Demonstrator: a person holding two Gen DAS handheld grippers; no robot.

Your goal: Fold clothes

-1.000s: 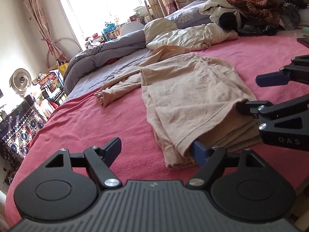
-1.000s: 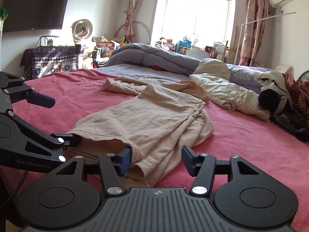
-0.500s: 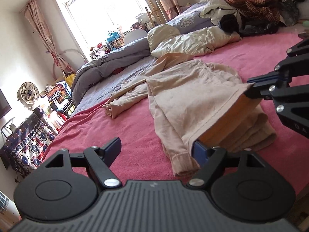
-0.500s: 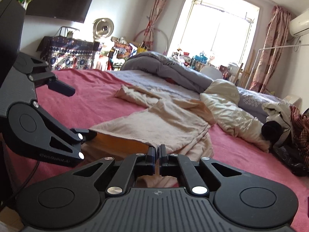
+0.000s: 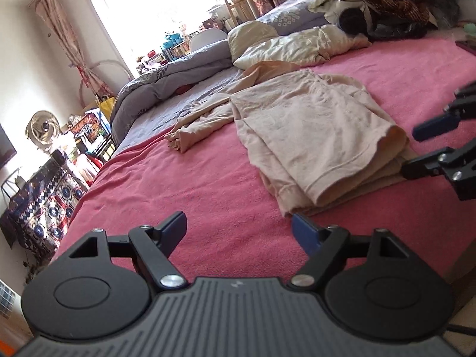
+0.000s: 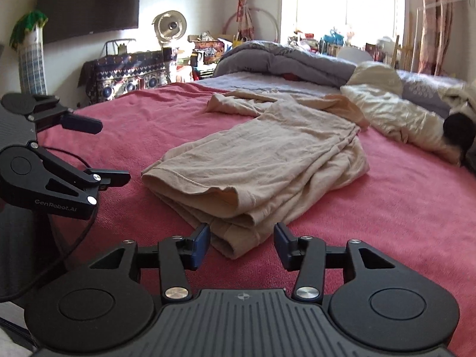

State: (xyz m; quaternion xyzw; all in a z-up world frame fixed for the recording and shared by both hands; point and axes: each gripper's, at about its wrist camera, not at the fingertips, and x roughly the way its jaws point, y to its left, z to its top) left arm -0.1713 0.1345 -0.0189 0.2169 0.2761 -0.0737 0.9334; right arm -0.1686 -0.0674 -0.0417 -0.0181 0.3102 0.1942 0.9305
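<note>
Left gripper [image 5: 239,230] jaws wide and empty, beige garment [image 6: 255,172] part-folded on bed [image 6: 401,223], right gripper [image 6: 241,245] jaws just opening off its near hem: loose top layer may slide, undoing the fold.

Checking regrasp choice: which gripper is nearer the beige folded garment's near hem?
Right. The right gripper brackets the beige folded garment's near corner, jaws open, just opening. The left gripper hangs beside it over the pink blanket.

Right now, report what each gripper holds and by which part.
Nothing. The left gripper is open over the pink blanket; the right gripper, jaws just opened, frames the beige garment without pinching it.
</note>
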